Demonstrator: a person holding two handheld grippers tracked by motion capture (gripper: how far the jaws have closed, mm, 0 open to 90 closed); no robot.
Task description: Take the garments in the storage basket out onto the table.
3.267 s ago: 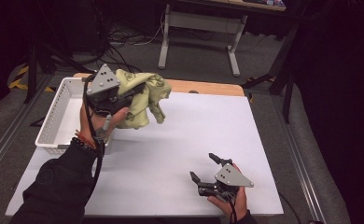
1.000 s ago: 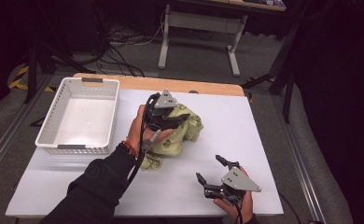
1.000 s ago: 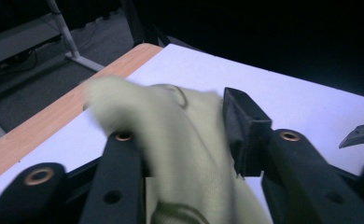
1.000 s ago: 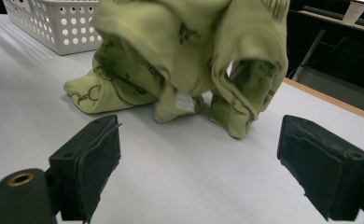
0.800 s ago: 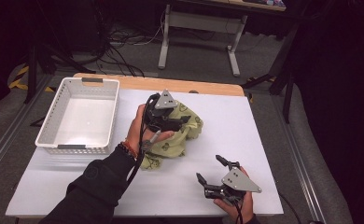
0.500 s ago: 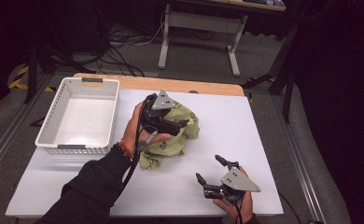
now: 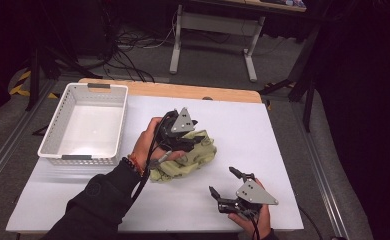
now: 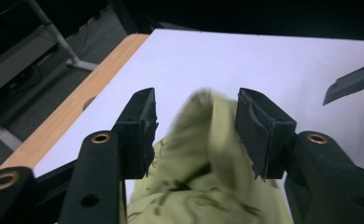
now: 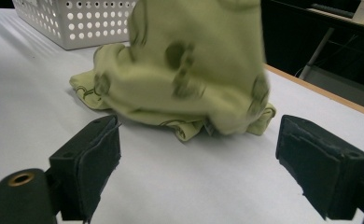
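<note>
A crumpled pale-green cloth (image 7: 184,159) with dark print lies in a heap near the middle of the white table (image 7: 243,120). My left gripper (image 7: 191,138) is over the heap. In the left gripper view its jaws stand apart around a raised fold of the cloth (image 8: 203,154), and that gripper (image 8: 196,121) is open. The top of the cloth (image 9: 189,70) is blurred in the right gripper view. My right gripper (image 7: 222,181) rests open near the front right of the table, aimed at the heap, a short way from it, with nothing between its jaws (image 9: 199,163).
A white perforated basket (image 7: 50,145) stands at the left of the table, also visible behind the cloth as a basket wall (image 9: 77,18). The table's wooden far edge (image 7: 183,91) runs behind the cloth. A tip of the right gripper (image 8: 353,79) shows at the far right.
My left gripper carried the cloth from above the basket to the table's middle and lowered it there. Its jaws now stand apart around the cloth. The right gripper barely moved.
</note>
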